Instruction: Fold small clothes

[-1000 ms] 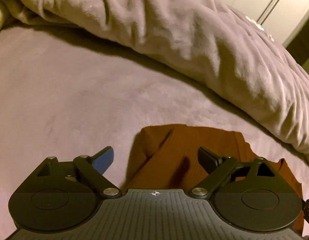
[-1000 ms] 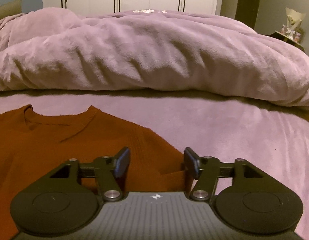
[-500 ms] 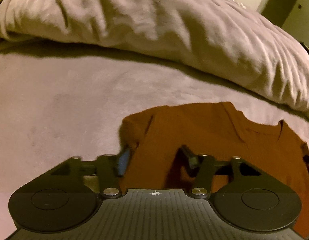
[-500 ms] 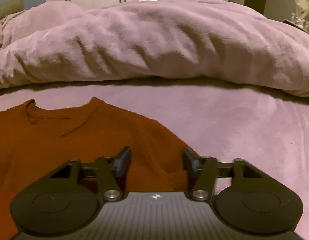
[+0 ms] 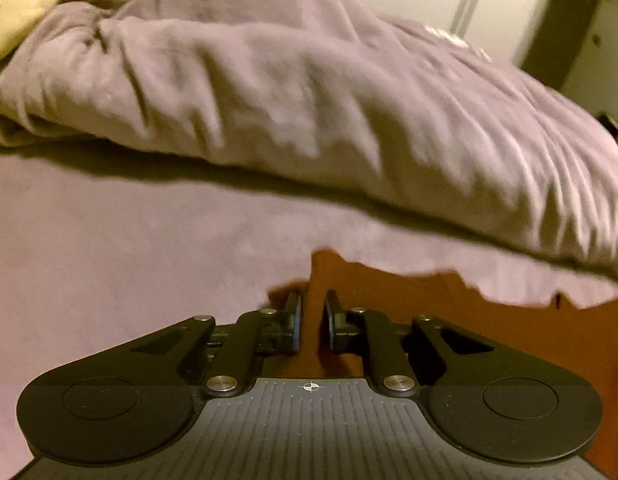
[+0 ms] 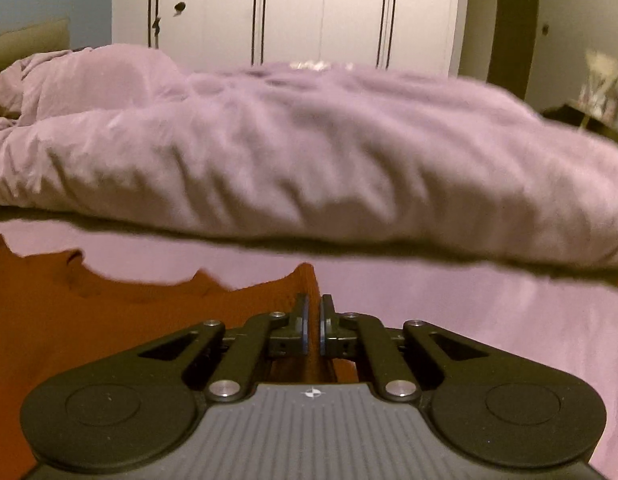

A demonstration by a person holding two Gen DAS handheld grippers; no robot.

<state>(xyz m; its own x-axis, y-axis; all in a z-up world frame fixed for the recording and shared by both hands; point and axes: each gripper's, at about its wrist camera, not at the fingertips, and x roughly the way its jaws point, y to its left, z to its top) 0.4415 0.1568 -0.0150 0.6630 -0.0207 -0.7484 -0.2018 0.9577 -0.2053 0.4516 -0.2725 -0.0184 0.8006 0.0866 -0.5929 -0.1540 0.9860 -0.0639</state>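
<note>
On the bed (image 5: 109, 264) there's just one sweater (image 6: 69, 320), rust-orange, lying in front of one bunched-up purple duvet (image 6: 309, 152). Two claws on it: left claw (image 5: 311, 316) pinched shut on a raised fold of the sweater, right claw (image 6: 313, 320) clamped shut on another bit of its edge.

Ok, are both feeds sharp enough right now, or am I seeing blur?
Left wrist: duvet smeared by motion blur, tongs crisp, dim warm light. Right wrist: duvet and wardrobe soft, sweater edge blurred, fisheye bends the bed.
</note>
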